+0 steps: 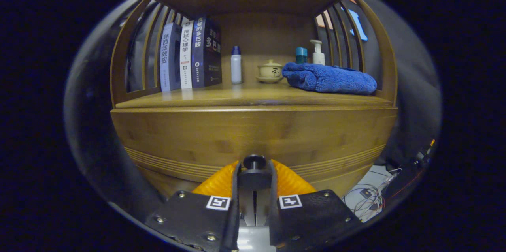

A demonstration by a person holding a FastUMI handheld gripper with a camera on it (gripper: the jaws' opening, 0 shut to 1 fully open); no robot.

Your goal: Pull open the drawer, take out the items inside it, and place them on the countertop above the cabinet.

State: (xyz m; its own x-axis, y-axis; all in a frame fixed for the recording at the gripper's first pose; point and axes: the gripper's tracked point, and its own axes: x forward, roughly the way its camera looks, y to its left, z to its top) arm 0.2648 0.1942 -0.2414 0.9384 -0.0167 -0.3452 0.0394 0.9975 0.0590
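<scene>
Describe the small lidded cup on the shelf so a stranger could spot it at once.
Start at the wooden cabinet, whose dark round drawer knob sits between the fingers of the gripper, and look at its countertop. The beige ceramic lidded cup stands on a saucer between the white bottle with a blue cap and the folded blue towel. It alone is squat, with a knobbed lid.

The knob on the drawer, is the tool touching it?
Touching. In the gripper view the tool has one finger on each side of the dark knob on the drawer front, with no gap showing on either side.
</scene>
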